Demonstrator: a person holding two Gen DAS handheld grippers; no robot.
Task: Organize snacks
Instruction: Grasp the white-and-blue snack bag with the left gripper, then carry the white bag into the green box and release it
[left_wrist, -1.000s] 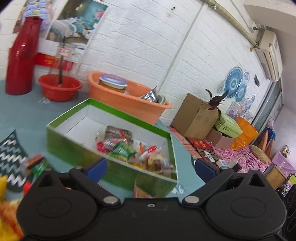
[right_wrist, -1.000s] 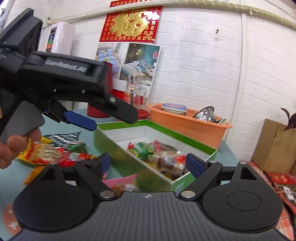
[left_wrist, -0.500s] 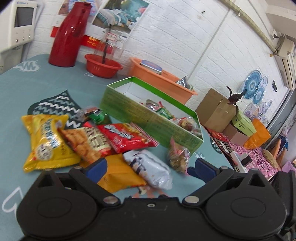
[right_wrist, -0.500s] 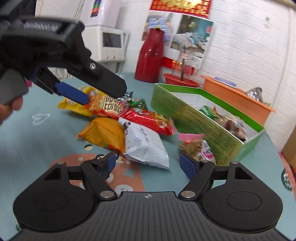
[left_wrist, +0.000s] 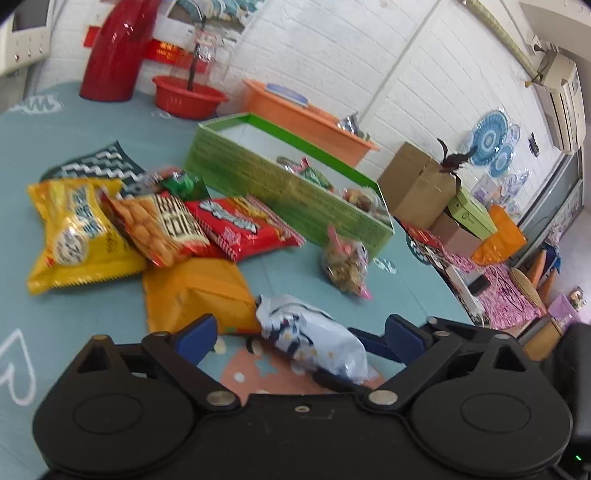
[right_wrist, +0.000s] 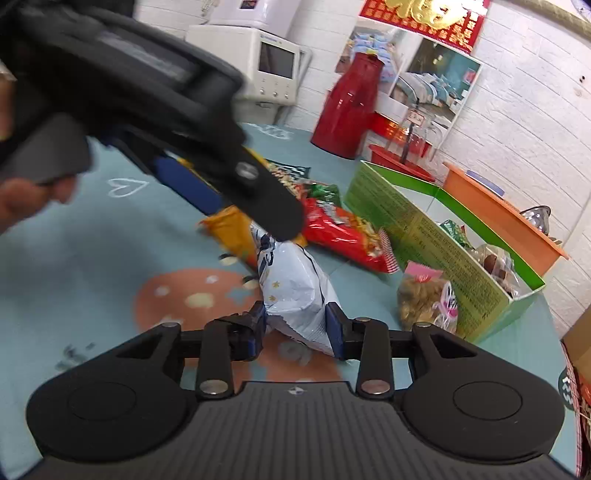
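Note:
A white snack bag (right_wrist: 295, 284) lies on the teal tablecloth. My right gripper (right_wrist: 297, 326) has closed on its near end. The bag also shows in the left wrist view (left_wrist: 314, 343), between the wide-open fingers of my left gripper (left_wrist: 299, 338), which hovers above it and holds nothing. The green box (left_wrist: 288, 192) holds several snacks and also shows in the right wrist view (right_wrist: 436, 247). An orange bag (left_wrist: 195, 291), a red bag (left_wrist: 240, 229), an orange-red bag (left_wrist: 159, 229) and a yellow bag (left_wrist: 77, 232) lie left of the box. A clear nut bag (left_wrist: 345, 264) lies by the box's near corner.
A red thermos (left_wrist: 114, 51), a red bowl (left_wrist: 188, 96) and an orange basin (left_wrist: 306, 118) stand at the back of the table. Cardboard boxes (left_wrist: 417, 184) sit on the floor beyond the right table edge. A white appliance (right_wrist: 258, 66) stands at the back left.
Both grippers have dropped lower and nearer to the white bag. My right gripper has narrowed from open to shut on the bag's end. The left gripper stays open.

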